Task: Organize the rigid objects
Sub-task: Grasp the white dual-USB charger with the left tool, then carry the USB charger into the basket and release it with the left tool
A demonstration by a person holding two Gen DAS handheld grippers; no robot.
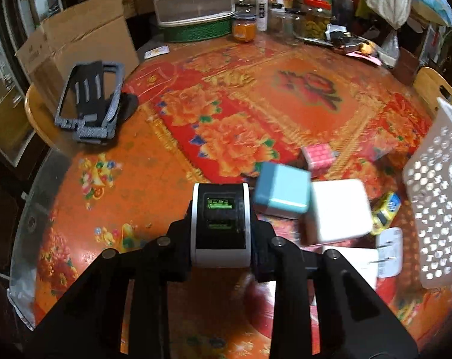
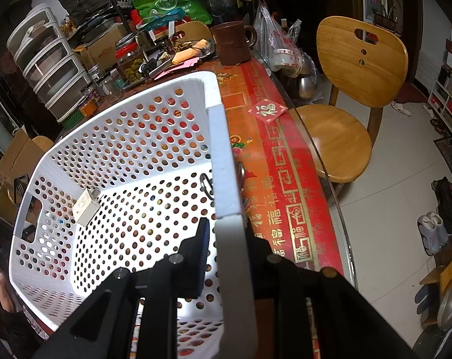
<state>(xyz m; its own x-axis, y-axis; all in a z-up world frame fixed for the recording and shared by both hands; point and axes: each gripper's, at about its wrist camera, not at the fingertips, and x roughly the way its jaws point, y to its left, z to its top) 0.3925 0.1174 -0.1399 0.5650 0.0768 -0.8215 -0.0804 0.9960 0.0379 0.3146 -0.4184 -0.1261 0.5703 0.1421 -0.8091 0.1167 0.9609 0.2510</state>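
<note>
I am holding a black-and-white charger point(image 1: 220, 225) in the left gripper point(image 1: 221, 248) — its jaws are pressed against the charger's two white sides, with the green-lit ports facing up at me. It is hanging over the orange flowered tablecloth point(image 1: 112, 161). Just to the right of it a pale blue cube point(image 1: 281, 191) and a white cube point(image 1: 336, 213) are sitting close together, both blurred, with a pink brick-patterned block point(image 1: 317, 155) behind them and a small yellow item point(image 1: 386, 214) on the far side. A white plug adapter point(image 1: 389, 252) is lying near the white perforated basket point(image 1: 435, 203), which is tilted up at the right edge.

The right gripper point(image 2: 226, 257) is pinching the basket's rim point(image 2: 223, 155) — one finger point(image 2: 200, 257) sitting inside the wall, the other outside — and tipping the basket point(image 2: 142, 137) so its open mouth is facing across the table. Inside it, a small white adapter point(image 2: 86, 206) is resting against the perforated wall near the handle cut-out. A wooden chair point(image 2: 354, 95) is standing beside the table.
</note>
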